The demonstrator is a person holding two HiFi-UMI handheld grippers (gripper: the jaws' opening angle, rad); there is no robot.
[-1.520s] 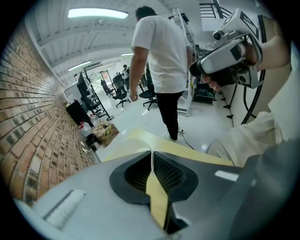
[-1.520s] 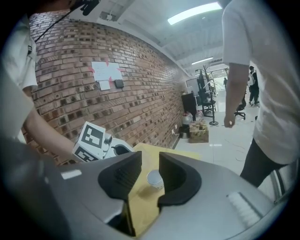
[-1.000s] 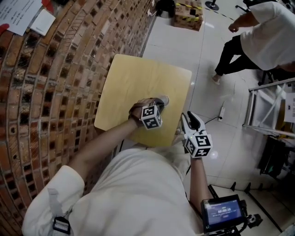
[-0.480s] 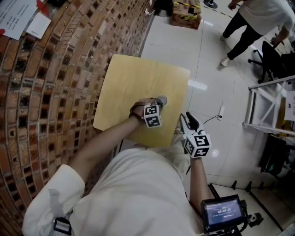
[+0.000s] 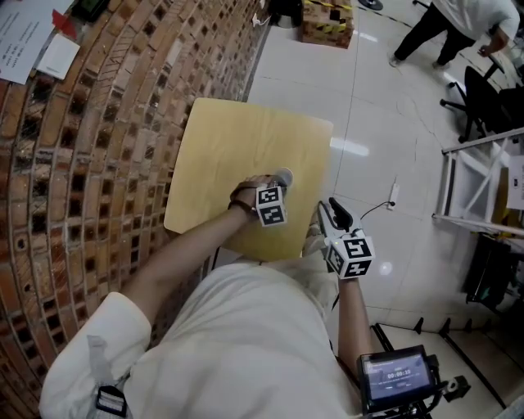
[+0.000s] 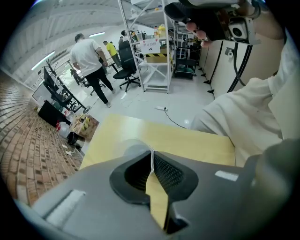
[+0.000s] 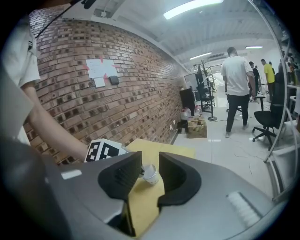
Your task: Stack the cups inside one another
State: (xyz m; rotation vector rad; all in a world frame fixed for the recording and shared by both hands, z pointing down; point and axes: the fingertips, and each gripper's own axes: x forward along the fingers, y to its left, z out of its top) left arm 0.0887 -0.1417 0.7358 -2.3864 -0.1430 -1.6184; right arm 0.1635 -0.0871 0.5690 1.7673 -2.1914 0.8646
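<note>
A pale translucent cup (image 5: 283, 176) hangs tilted just over the yellow table (image 5: 237, 147), near its right front part. My left gripper (image 5: 277, 183) points steeply down and is shut on the cup's thin rim (image 6: 151, 151); the cup body (image 6: 133, 151) shows blurred behind the left jaw. In the right gripper view the same cup (image 7: 150, 174) appears beside the left gripper's marker cube (image 7: 104, 151). My right gripper (image 5: 332, 214) hovers off the table's right front corner, open, with nothing between its fingers. No other cup shows.
A brick wall (image 5: 90, 164) runs along the table's left side. White tiled floor (image 5: 377, 123) lies to the right, with a cable and power strip (image 5: 393, 196), a metal rack (image 5: 479, 188), a cardboard box (image 5: 327, 20) and a person (image 5: 458, 24) walking at the back.
My left gripper has sunk a little toward the table with the cup. The right gripper has stayed put. The person at the back right has walked farther away.
</note>
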